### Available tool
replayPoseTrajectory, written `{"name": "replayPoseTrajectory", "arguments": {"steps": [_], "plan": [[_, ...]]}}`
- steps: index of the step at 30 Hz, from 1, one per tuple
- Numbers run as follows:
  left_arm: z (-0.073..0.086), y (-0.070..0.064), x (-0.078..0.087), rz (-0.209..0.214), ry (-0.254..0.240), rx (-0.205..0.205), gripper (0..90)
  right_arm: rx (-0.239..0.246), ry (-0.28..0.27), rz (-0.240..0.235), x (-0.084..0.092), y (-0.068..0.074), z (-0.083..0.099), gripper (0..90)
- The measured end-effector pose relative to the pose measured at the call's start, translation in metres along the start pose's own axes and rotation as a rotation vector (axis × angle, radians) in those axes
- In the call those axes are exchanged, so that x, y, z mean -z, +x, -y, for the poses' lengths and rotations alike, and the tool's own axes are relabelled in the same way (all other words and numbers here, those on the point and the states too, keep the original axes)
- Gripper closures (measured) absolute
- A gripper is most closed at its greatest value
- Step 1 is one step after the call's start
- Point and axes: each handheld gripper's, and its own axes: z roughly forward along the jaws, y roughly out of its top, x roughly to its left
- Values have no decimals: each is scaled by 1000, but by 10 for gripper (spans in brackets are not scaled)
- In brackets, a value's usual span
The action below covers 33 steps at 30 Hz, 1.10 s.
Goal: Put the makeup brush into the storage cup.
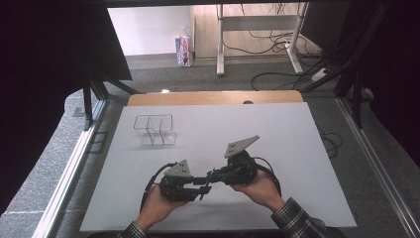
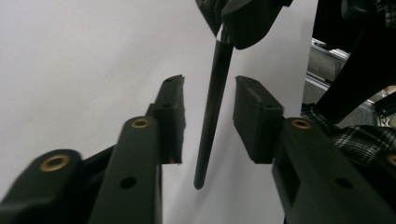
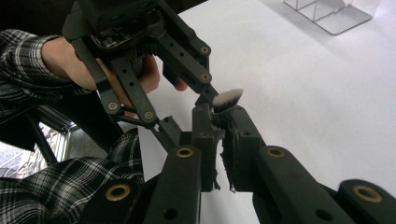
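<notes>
Brush [image 3: 227, 99] — black handle, white bristles — clamped near the head by the right gripper [image 3: 219, 122], above the tabletop [image 1: 277, 134]. Handle received between the parted pads of the left gripper [image 2: 208, 100], not yet pressed. Handover judged midway; clear organiser [image 1: 155, 130] likely destination, reached later.

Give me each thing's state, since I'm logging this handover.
Slim black makeup brush with white bristles: clamped near its head, handle hanging free.
Right claw: shut on the brush.
Left claw: pads either side of the handle, not touching it.
Clear acrylic divided organiser: upright on the white table, nothing in it.
</notes>
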Motion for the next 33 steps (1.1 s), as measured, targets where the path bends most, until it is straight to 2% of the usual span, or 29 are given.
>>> {"name": "replayPoseTrajectory", "arguments": {"steps": [3, 5, 9, 13, 15, 17, 20, 25, 28, 30, 33], "plan": [[0, -1, 0, 3, 8, -21, 815, -5, 0, -8, -2, 1, 0, 832], [-1, -4, 0, -14, 21, -51, 835, -9, 1, -13, -3, 1, 0, 832], [-1, -5, 0, -17, 23, -55, 840, -20, -3, -18, -2, 0, 0, 812], [-1, -3, 1, -23, 39, -59, 840, -31, 4, 22, -5, -2, 0, 507], [0, -2, 1, -27, 38, -49, 840, -38, -3, 44, -6, -3, 1, 400], [0, 0, 1, -36, 43, -42, 840, -39, -18, 69, -6, -4, 1, 249], [1, 2, 3, -50, 43, -30, 839, -30, -47, 133, -6, -5, 3, 101], [3, 5, 6, -70, 35, -5, 838, -17, -41, 192, -5, -7, 6, 28], [4, 6, 7, -84, 35, -1, 838, -21, -39, 199, -4, -8, 8, 0], [4, 7, 9, -90, 32, 1, 838, -42, -35, 193, -2, -9, 9, 0], [5, 9, 12, -101, 26, 12, 837, -44, -36, 202, -1, -9, 12, 2]]}}
